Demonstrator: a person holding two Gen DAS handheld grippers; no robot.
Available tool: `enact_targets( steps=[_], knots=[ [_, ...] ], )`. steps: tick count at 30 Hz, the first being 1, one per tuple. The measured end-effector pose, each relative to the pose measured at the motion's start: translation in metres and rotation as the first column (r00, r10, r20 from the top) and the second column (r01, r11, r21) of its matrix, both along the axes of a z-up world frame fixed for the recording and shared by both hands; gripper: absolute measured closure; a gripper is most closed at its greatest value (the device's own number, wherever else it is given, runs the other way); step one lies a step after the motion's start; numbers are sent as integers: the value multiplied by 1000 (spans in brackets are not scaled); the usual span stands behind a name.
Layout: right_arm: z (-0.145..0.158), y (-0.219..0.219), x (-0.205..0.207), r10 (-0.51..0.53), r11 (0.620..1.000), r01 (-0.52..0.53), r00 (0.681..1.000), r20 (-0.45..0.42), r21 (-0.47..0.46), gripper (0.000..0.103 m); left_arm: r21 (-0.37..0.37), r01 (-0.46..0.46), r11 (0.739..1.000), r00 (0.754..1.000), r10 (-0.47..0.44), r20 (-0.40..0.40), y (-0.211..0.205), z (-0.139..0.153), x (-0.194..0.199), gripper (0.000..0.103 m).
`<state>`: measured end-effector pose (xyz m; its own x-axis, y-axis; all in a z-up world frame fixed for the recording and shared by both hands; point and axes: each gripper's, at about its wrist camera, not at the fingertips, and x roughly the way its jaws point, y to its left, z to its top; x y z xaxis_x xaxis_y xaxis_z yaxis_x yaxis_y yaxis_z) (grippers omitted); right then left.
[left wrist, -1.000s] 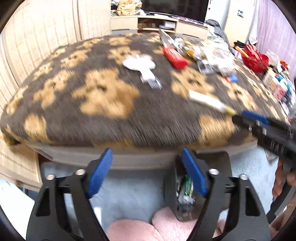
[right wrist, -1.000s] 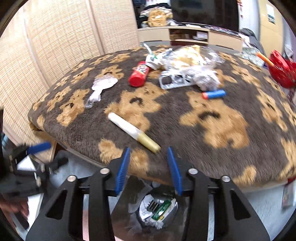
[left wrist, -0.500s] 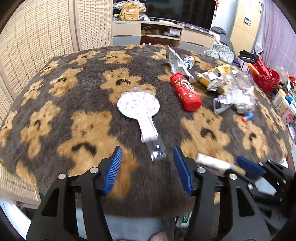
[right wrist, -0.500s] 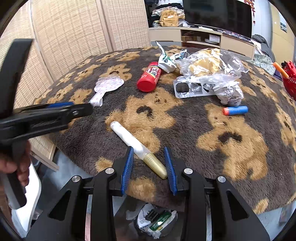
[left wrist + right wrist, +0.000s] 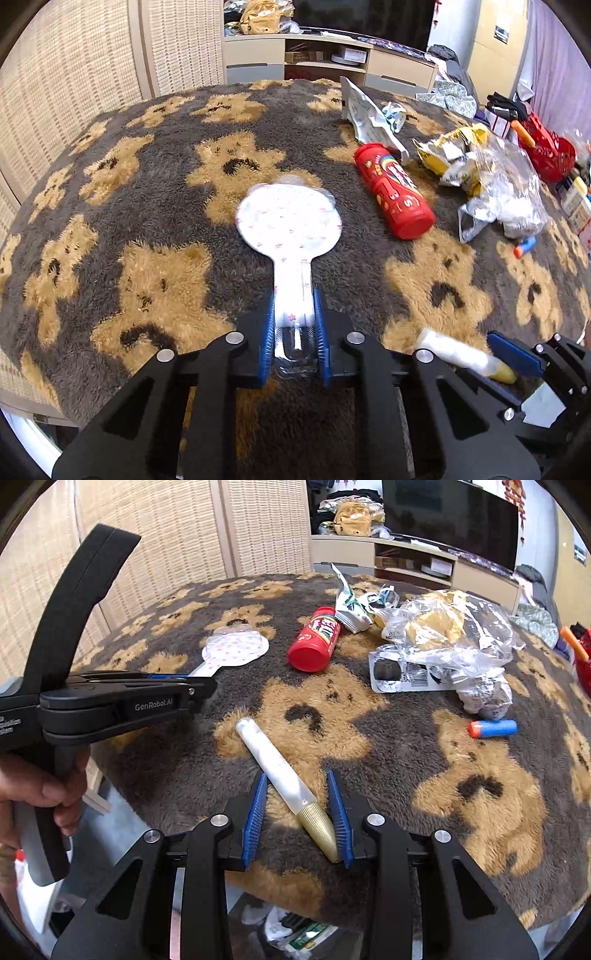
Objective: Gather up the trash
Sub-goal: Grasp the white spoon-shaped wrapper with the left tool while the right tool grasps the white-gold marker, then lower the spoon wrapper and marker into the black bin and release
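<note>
A white paddle-shaped plastic package (image 5: 288, 229) lies on the bear-pattern blanket (image 5: 147, 206). My left gripper (image 5: 294, 332) is shut on its handle end; it also shows in the right wrist view (image 5: 173, 681). A white tube with a gold cap (image 5: 284, 779) lies between the fingers of my right gripper (image 5: 297, 812), which is open around the tube's cap end. The tube also shows in the left wrist view (image 5: 461, 356), with the right gripper (image 5: 517, 363) beside it.
A red canister (image 5: 316, 640), crumpled wrappers and a clear plastic bag (image 5: 443, 631), a blister pack (image 5: 402, 672) and a blue-orange foam dart (image 5: 493, 728) lie on the blanket. A bin with trash (image 5: 295, 930) sits on the floor below the table edge.
Both grippers moved forward from the table edge over the blanket. The left closed on the package's handle. The right came around the tube's gold cap end.
</note>
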<state>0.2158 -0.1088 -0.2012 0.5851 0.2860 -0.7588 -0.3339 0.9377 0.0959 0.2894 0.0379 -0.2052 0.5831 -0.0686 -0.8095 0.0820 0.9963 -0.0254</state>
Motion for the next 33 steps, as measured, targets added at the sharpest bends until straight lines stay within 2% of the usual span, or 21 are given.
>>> enact_targets(
  steps=[2,6,12,15,23,29,33],
  knots=[
    [0,-3,-5,-21,1000,21,1000,2,-17,80,4,6,1000,1000,-6,2,-1,0,-5,85],
    [1,-19,-15,-52,999,53,998,-28,11,88,-8,26,1000,1000,-26,-2,-3,1,-25,85],
    [3,-39,-39,-85,996,87,995,-53,30,89,-2,77,997,997,-77,5,-18,1,-66,85],
    [1,-50,-54,-100,992,106,991,-91,64,89,-21,97,995,995,-97,4,-26,2,-86,85],
    [-12,-67,-98,-130,986,144,980,-152,84,89,-53,129,990,992,-130,-4,-46,-4,-146,85],
    [-35,-78,-118,-153,979,178,963,-223,96,89,-42,167,985,985,-168,-31,-62,-21,-184,85],
    [-51,-83,-127,-172,974,205,948,-267,99,89,-62,172,983,981,-177,-76,-66,-40,-200,85]
  ],
)
